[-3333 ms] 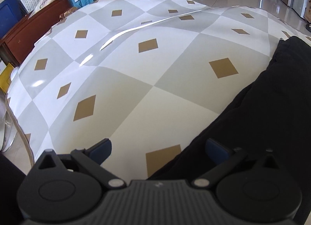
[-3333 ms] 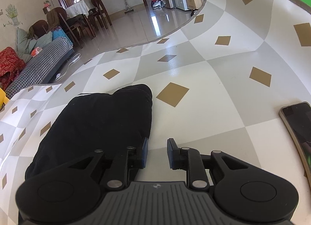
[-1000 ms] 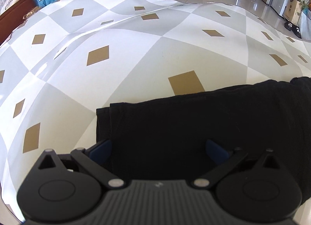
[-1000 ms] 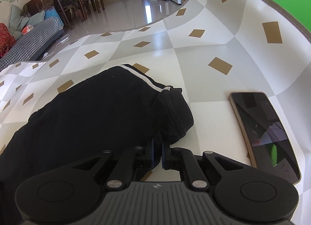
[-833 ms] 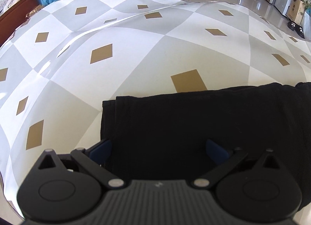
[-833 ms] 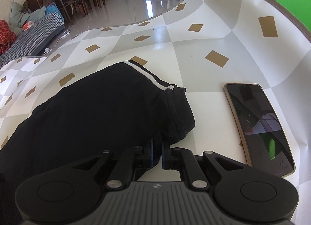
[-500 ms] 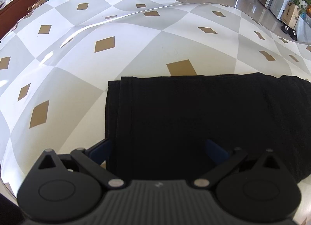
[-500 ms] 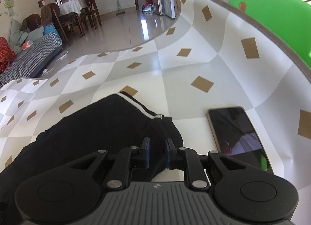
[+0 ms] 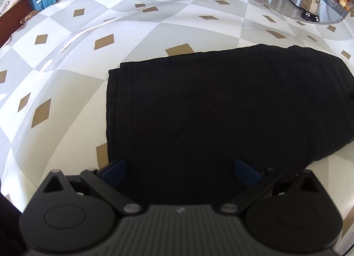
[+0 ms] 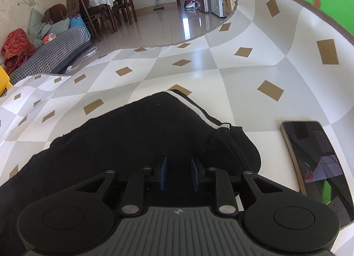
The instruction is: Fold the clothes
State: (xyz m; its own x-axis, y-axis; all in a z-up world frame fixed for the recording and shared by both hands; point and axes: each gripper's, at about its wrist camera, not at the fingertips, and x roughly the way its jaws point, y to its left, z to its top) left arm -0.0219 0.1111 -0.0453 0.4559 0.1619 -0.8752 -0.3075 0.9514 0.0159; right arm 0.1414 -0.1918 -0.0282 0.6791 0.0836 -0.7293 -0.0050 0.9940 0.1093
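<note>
Since a second ago the right gripper has let go of the black garment and parted a little, holding nothing. The garment lies folded on the checkered tablecloth. The left gripper hangs spread wide above its near edge, gripping nothing. A phone lies just beside the garment's right end.

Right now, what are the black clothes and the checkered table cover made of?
The black clothes look like soft matte knit cloth, with a ribbed cuff and a white stripe. The table cover looks like glossy vinyl or oilcloth: it reflects light and holds stiff creases.
</note>
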